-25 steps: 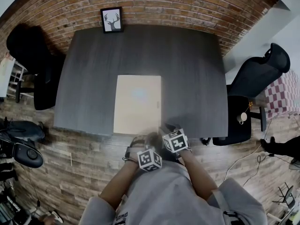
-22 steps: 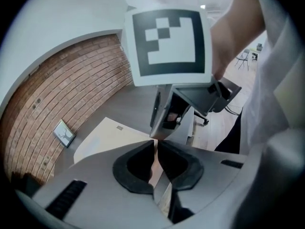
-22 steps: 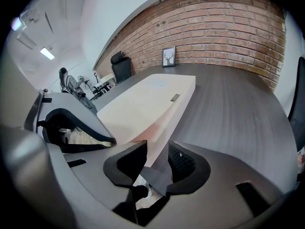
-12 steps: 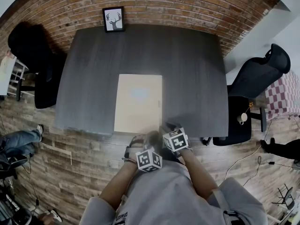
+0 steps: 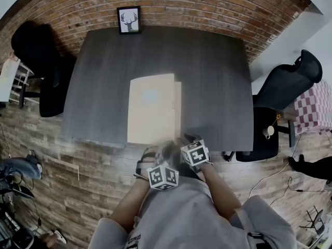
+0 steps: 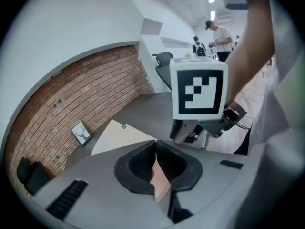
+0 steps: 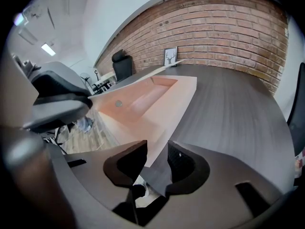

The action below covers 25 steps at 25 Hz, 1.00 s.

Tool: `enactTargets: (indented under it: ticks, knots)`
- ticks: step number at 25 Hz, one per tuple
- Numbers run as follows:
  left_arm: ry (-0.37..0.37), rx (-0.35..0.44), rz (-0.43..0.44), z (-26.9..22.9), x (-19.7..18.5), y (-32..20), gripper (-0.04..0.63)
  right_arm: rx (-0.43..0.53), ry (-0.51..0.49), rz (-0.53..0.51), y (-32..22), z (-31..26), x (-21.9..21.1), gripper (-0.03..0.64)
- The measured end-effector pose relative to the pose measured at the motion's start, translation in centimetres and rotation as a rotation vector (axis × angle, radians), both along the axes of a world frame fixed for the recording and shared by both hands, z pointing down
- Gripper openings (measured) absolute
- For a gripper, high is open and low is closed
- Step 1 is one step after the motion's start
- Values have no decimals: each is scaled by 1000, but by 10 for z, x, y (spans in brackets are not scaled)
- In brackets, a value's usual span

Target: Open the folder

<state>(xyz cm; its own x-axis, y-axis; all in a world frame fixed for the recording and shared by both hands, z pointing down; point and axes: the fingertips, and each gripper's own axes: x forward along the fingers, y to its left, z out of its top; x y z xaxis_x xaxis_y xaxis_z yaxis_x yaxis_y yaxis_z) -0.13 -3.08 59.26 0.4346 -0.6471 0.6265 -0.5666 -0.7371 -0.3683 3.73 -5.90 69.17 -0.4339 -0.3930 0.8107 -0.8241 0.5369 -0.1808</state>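
Observation:
A pale tan folder (image 5: 150, 108) lies on the dark table (image 5: 212, 77), its near edge at the table's near edge. My left gripper (image 6: 156, 168) is shut on the near corner of the folder's top cover (image 6: 119, 135) and holds it a little above the lower sheet (image 7: 159, 111). In the head view the left gripper (image 5: 165, 152) sits just left of the right gripper (image 5: 184, 140). The right gripper (image 7: 155, 163) has its jaws apart around the lower sheet's near corner and the table's edge. Whether its pads press there is hidden.
A framed deer picture (image 5: 128, 19) leans on the brick wall at the table's far edge. Black office chairs stand at the left (image 5: 39, 61) and the right (image 5: 285, 87). Wood-plank floor lies below the near edge.
The left gripper has risen with the cover. In the head view the cover's right edge has come up and shifted left, baring a strip of the lower sheet. The right gripper has stayed put.

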Motion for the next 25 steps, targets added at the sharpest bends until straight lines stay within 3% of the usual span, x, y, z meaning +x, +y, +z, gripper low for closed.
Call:
enactTargets:
  ticks: [15, 25]
  knots:
    - [96, 125, -218, -68, -57, -5, 5, 6, 26, -34, -1, 0, 0, 112]
    - [142, 164, -337, -91, -96, -6, 3, 13, 37, -46, -1, 1, -3, 112]
